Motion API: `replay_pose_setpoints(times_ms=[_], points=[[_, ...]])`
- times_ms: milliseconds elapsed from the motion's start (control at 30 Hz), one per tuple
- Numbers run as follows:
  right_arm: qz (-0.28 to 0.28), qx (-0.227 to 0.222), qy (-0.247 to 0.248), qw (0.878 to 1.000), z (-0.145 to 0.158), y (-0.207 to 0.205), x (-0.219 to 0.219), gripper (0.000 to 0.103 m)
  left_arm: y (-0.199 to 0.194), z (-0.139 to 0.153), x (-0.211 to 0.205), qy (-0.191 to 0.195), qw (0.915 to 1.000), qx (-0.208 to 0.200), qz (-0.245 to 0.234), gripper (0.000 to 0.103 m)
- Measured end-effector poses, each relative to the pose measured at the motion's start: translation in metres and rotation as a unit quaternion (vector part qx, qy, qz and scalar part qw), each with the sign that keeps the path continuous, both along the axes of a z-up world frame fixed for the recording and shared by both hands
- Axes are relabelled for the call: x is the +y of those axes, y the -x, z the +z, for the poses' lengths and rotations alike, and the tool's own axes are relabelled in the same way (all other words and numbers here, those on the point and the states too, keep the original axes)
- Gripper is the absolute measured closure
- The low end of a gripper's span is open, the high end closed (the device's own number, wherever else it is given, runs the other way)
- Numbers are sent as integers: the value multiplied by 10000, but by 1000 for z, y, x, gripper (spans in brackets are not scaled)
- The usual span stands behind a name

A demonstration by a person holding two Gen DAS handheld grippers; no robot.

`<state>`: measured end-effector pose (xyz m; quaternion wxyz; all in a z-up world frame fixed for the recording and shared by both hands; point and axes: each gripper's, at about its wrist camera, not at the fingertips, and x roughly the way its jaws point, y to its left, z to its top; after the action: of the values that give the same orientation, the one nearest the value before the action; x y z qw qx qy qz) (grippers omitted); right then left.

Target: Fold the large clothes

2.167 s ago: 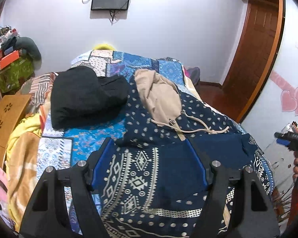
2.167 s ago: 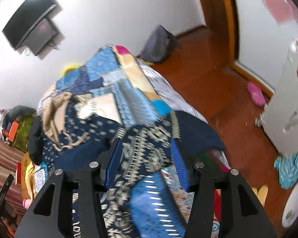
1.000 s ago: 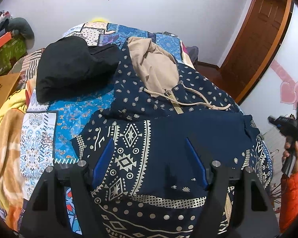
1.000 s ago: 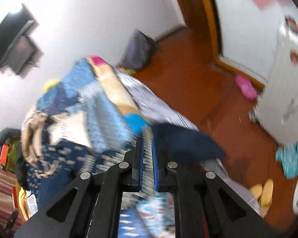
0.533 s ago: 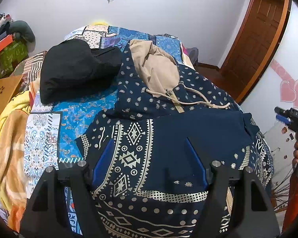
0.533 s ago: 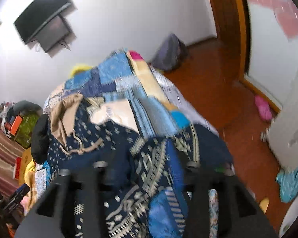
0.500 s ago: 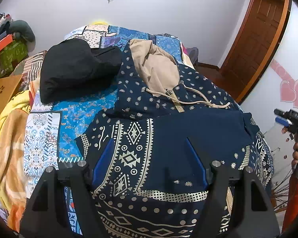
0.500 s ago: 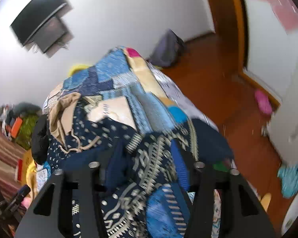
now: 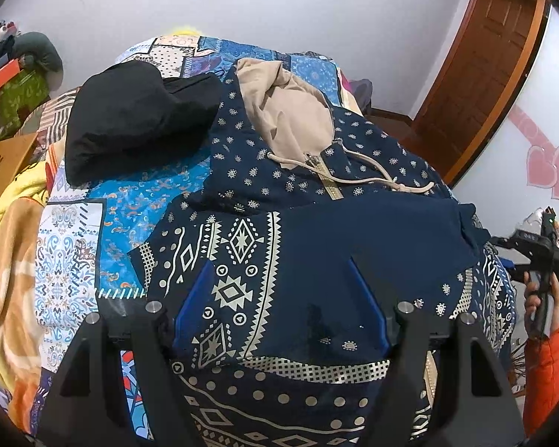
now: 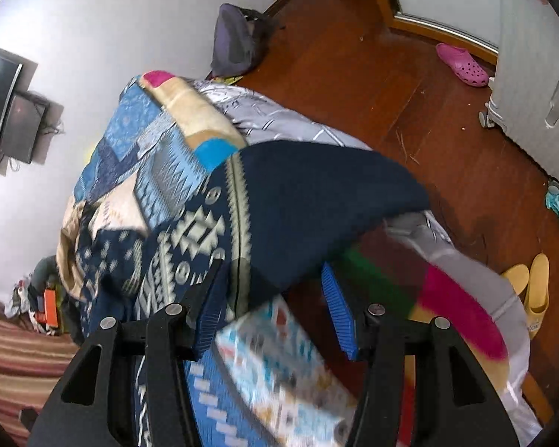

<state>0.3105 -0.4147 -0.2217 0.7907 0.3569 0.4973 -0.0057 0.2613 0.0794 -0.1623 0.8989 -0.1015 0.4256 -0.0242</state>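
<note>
A large navy hoodie (image 9: 309,223) with cream geometric print, a tan hood lining and a zip lies spread on the patchwork bed cover (image 9: 130,201). My left gripper (image 9: 279,290) is open and empty, hovering above the hoodie's lower front. In the right wrist view the hoodie's plain navy part (image 10: 309,201) hangs over the bed's right edge. My right gripper (image 10: 272,290) is open with that edge between the blue pads; I cannot tell if it touches. The right gripper also shows in the left wrist view (image 9: 533,249) at the bed's right side.
A black garment (image 9: 130,119) lies on the bed at the far left. A wooden door (image 9: 480,67) is at the back right. Wooden floor (image 10: 428,119) beside the bed holds a pink clog (image 10: 462,64), a grey bag (image 10: 238,37) and a white cabinet (image 10: 540,74).
My right gripper shut briefly about a second ago, opened again, and has now dropped closer to the hoodie's edge at the bedside. The left gripper has barely moved.
</note>
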Motion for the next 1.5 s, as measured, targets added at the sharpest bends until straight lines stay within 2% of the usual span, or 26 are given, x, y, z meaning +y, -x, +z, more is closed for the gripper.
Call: replay_pose_setpoints(times_ms=[67, 133, 200, 267, 367, 500, 600, 667, 767, 867, 1000, 1100, 1233, 1333, 1400, 1500], points=[[-105, 27, -27, 9999, -5, -8, -2, 55, 1, 1, -2, -71, 10000, -28, 4, 32], [-189, -18, -47, 9998, -7, -14, -4, 65, 3, 2, -1, -113, 9999, -59, -8, 32], [-194, -96, 98, 9997, -4, -18, -1, 81, 3, 2, 0, -140, 9999, -51, -2, 32], [-175, -199, 259, 9993, 3, -18, 3, 93, 3, 1, 2, -140, 9999, -24, 16, 32], [-116, -446, 710, 9964, 21, -15, 14, 95, 2, -1, 4, -82, 10000, 10, 48, 32], [81, -1113, 1118, 9874, 62, -2, 32, 96, 3, -2, 5, -46, 10000, 8, 51, 32], [327, -1681, 1416, 9750, 102, 11, 54, 96, 3, -2, 5, -33, 10000, 0, 31, 32], [631, -2071, 1434, 9657, 127, 21, 73, 96, 5, 0, 5, -26, 10000, -31, 18, 32], [1155, -2391, 1468, 9529, 148, 30, 106, 96, 6, 1, 4, 0, 10000, -53, 9, 32], [1721, -2329, 1428, 9464, 145, 33, 138, 96, 7, 1, 4, 20, 10000, -57, -1, 32], [2314, -1984, 1498, 9406, 117, 30, 174, 96, 10, 1, 5, 9, 10000, -48, -3, 32], [2742, -1476, 1505, 9383, 88, 23, 198, 92, 11, -1, 7, 16, 10000, -12, 7, 32], [2923, -874, 1470, 9409, 62, 25, 200, 92, 11, -4, 9, 43, 10000, 30, 26, 32], [2984, -767, 1227, 9434, 62, 32, 190, 90, 9, -7, 9, 73, 9999, 69, 38, 32], [3008, -744, 1075, 9447, 69, 38, 182, 84, 8, -9, 8, 89, 9999, 96, 25, 32], [2951, -899, 1094, 9449, 81, 45, 176, 80, 8, -9, 6, 91, 9999, 81, 1, 32]])
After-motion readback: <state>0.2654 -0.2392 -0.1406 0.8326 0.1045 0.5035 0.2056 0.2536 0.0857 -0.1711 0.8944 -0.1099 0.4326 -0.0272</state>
